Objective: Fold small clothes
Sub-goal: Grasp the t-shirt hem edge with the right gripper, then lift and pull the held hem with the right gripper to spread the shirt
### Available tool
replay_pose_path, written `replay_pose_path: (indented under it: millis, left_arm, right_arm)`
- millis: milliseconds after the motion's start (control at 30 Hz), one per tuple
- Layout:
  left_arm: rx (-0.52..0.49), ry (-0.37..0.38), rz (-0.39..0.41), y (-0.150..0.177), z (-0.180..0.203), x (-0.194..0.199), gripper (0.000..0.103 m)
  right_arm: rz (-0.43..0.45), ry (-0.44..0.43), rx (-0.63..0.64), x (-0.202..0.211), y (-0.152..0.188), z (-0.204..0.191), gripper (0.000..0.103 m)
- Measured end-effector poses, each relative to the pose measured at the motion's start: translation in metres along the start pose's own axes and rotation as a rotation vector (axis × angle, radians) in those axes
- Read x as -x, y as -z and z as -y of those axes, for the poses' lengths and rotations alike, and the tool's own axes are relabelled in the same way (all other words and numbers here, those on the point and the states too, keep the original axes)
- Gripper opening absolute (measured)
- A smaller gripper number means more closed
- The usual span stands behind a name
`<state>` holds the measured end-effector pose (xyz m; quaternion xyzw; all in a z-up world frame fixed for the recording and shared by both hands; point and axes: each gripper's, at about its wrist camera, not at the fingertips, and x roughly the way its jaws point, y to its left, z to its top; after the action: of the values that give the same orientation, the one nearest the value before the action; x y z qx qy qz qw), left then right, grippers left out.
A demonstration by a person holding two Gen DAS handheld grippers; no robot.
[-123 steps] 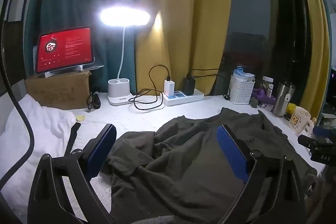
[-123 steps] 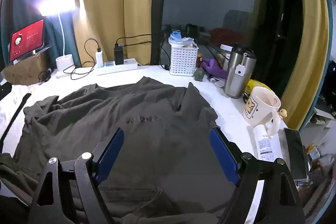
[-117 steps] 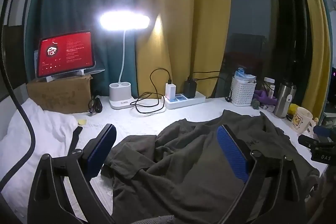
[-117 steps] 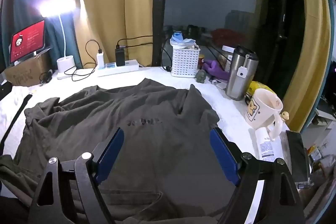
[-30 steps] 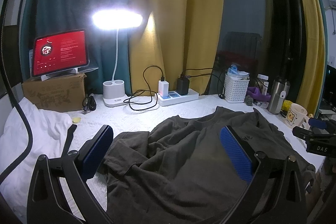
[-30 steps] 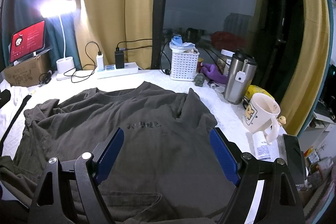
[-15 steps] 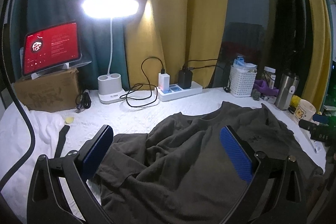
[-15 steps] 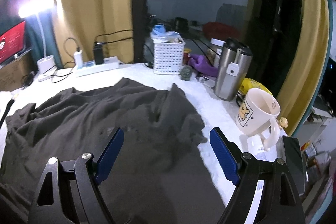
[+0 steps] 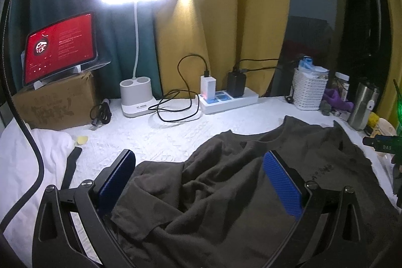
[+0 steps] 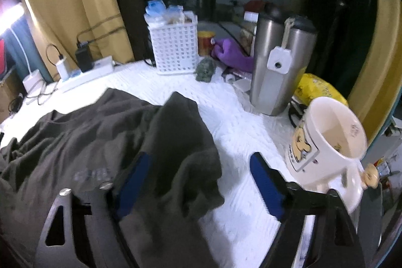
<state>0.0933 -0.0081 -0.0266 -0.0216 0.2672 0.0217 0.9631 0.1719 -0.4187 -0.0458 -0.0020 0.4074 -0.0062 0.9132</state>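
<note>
Both tools have dropped closer to the dark grey T-shirt (image 9: pixel 251 192) since a second ago, and the right one has swung toward the shirt's right sleeve (image 10: pixel 186 142), which now sits between its blue pads. The right tool (image 10: pixel 198 189) has its jaws closing, the pads not yet pressing the cloth. The left tool (image 9: pixel 201 183) stands wide open above the shirt's crumpled left side, gripping nothing.

The shirt lies spread and wrinkled on the counter (image 9: pixel 176 132), which is covered in a white quilted cloth. A small dark print on the shirt's chest (image 9: pixel 324 171) is too faint to read. Behind the shirt, against the curtains, stand a lit white desk lamp (image 9: pixel 135 47), a white power strip (image 9: pixel 230 99) with two chargers plugged in, and a white lattice basket (image 10: pixel 174 48). Left of the lamp, a tablet (image 9: pixel 59 47) with a red screen and a round logo leans on a cardboard box (image 9: pixel 54 104); its text and the box's printing are illegible. Right of the shirt are a steel tumbler (image 10: pixel 281 67) with a white tag and a cream mug (image 10: pixel 326 137) bearing a yellow cartoon bear. Teal and mustard curtains (image 9: pixel 221 16) frame a dark window. "DAS" shows on a black part at the right edge of the left wrist view.
</note>
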Motion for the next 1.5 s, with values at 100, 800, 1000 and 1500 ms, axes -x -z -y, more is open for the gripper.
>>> replay_pose_path:
  millis: [100,800,1000,1500]
  left_arm:
    - [-0.002,-0.023,-0.015,-0.001,-0.002,-0.007,0.101]
    - [-0.007,-0.035,-0.054,0.000,-0.002,-0.016,0.101]
    - [0.010,-0.027,-0.044,0.002,-0.006,-0.009,0.101]
    - [0.051,0.008,-0.019,0.012,-0.029,0.010,0.101]
  right_arm:
    - [-0.038,-0.029,-0.003,-0.021,-0.004,0.007,0.073]
    - [-0.102,-0.064,-0.047,-0.043,0.011,0.008,0.013]
    - [-0.046,-0.009,-0.064,-0.012,0.008,0.017,0.013]
    - [0.096,-0.027,0.145,0.047,0.000,-0.068,0.013]
